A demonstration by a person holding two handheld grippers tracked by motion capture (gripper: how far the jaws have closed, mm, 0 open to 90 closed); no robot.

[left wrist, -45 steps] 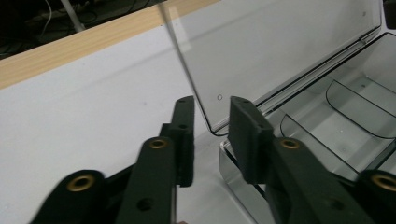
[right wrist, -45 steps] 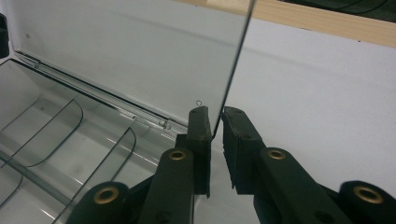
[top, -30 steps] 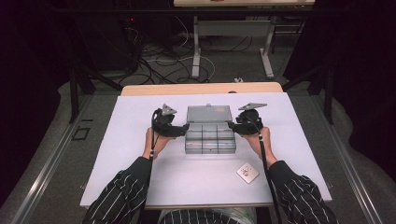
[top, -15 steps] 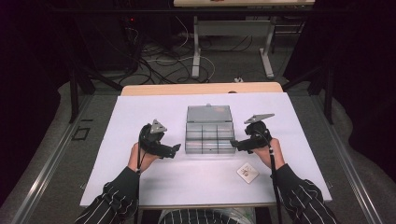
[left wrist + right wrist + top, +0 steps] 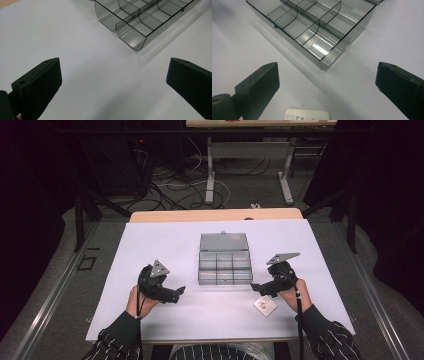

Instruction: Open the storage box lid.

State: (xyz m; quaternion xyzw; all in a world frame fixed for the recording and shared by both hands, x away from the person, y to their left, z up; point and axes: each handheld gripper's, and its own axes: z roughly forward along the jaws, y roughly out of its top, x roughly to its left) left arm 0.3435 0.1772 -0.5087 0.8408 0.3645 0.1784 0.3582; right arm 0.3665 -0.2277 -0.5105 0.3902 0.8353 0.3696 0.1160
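Left claw (image 5: 179,291) stood with its jaws spread as wide as they went, having just finished opening, and nothing lay between them; in the left gripper view only bare white counter (image 5: 75,45) filled the gap. Right claw (image 5: 255,287) likewise had its jaws far apart, just opened further, and held nothing. Each claw rested low over the counter, one on either side of the clear compartment box (image 5: 224,259), near it but apart from it and aimed inward at its near corners. The box sat at the middle of the counter with its hinged lid (image 5: 224,241) thrown back flat on the far side. Its curved dividers (image 5: 318,23) marked out small compartments, all of which appeared empty in both gripper views. A small white card or packet (image 5: 265,305) with printed markings lay on the counter just under the right claw, apart from the box. Judged from this layout, the opening of the box was done and both claws had let go of it; filling of the compartments, presumably starting with the small packet, had not begun.
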